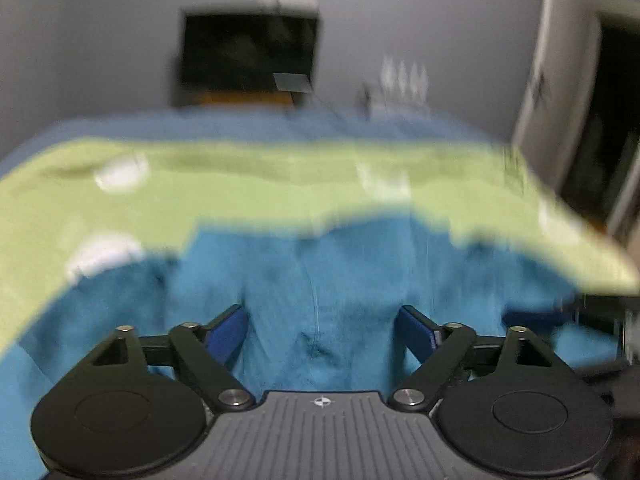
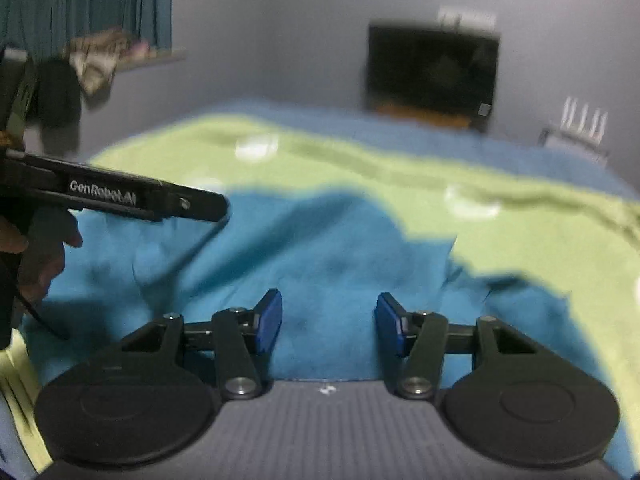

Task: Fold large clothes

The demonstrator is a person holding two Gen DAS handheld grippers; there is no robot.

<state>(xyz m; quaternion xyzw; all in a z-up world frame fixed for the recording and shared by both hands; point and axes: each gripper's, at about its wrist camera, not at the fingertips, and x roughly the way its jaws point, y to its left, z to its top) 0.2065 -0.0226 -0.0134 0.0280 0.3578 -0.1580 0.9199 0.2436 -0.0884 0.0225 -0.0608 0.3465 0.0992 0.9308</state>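
A large teal garment lies spread over a light green sheet on a bed. It also shows in the right wrist view. My left gripper is open and empty, just above the teal cloth. My right gripper is open and empty, also low over the cloth. The left gripper's black body shows at the left of the right wrist view, held by a hand. Both views are blurred by motion.
The green sheet has white spots and covers a blue bedspread. A dark TV hangs on the far wall. A white router stands at the back right. A teal curtain and piled clothes are at the left.
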